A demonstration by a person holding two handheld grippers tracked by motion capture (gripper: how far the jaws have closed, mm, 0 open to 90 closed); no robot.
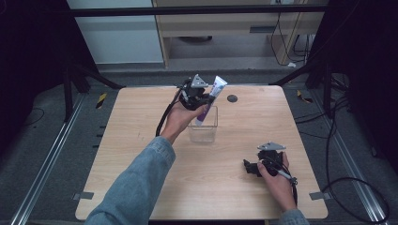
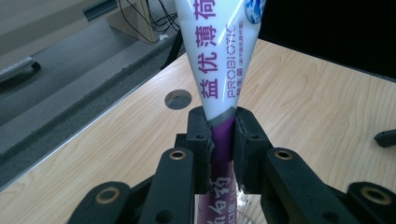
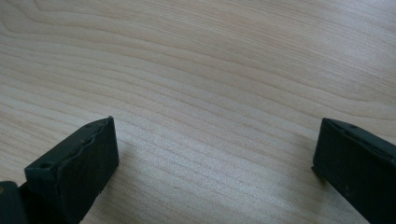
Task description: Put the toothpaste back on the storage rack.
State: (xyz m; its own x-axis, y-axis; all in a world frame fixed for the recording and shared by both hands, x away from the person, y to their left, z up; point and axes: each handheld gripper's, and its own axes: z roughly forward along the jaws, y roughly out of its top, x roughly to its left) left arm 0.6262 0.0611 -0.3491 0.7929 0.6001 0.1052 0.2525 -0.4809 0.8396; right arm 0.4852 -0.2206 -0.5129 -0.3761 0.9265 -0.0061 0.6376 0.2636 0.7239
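A white and purple toothpaste tube (image 1: 212, 99) stands tilted, its lower end inside a clear plastic cup (image 1: 202, 130) near the table's middle. My left gripper (image 1: 201, 99) is shut on the tube at its purple band (image 2: 221, 133), just above the cup. The tube's wide white end (image 2: 215, 51) points up and away. My right gripper (image 1: 248, 168) rests low on the table at the front right, open, with bare wood between its fingers (image 3: 88, 161).
The wooden table (image 1: 141, 140) has a round cable hole (image 1: 232, 98) behind the cup. Cables and a dark frame surround the table; a cabinet stands beyond the far edge.
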